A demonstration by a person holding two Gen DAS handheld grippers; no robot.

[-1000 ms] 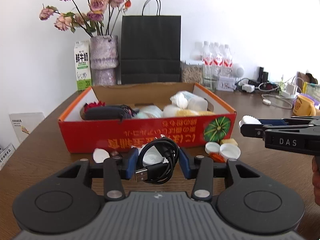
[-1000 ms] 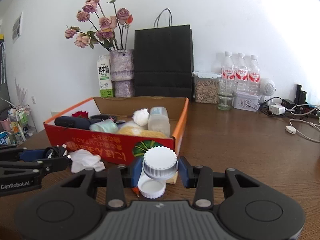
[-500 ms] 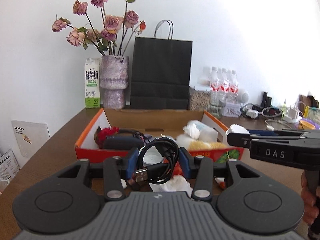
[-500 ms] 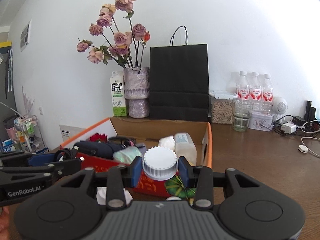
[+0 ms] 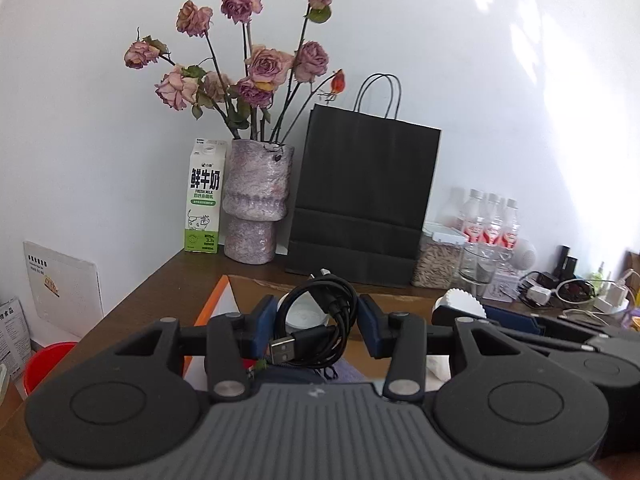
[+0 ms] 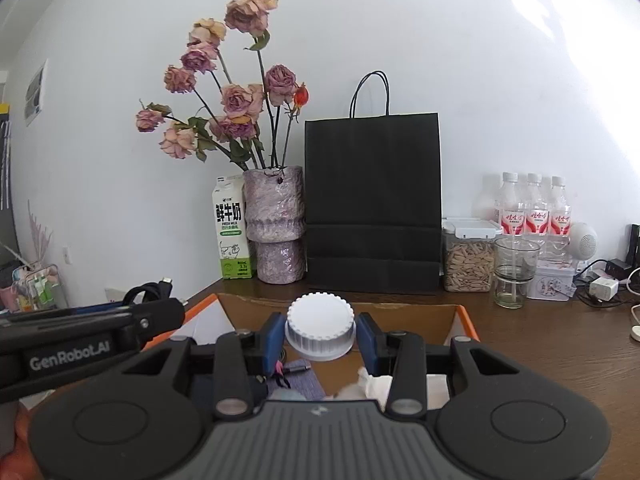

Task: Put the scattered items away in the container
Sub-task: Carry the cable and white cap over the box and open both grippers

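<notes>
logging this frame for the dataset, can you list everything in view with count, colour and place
cardboard box: 1, orange-rimmed, below both grippers
coiled usb cable: 1, black, in left gripper
ribbed plastic lid: 1, white, in right gripper
paper bag: 1, black, against wall
vase of dried roses: 1, mauve, left of bag
milk carton: 1, white-green, beside vase
seed jar: 1, clear, right of bag
water bottles: 3, clear, red labels, behind jar
left gripper: 1, black, shut
right gripper: 1, black, shut

Bright daylight from right; wall [image 5: 520, 100] glare upper right; fisheye-curved dark corners; focus sharp.
</notes>
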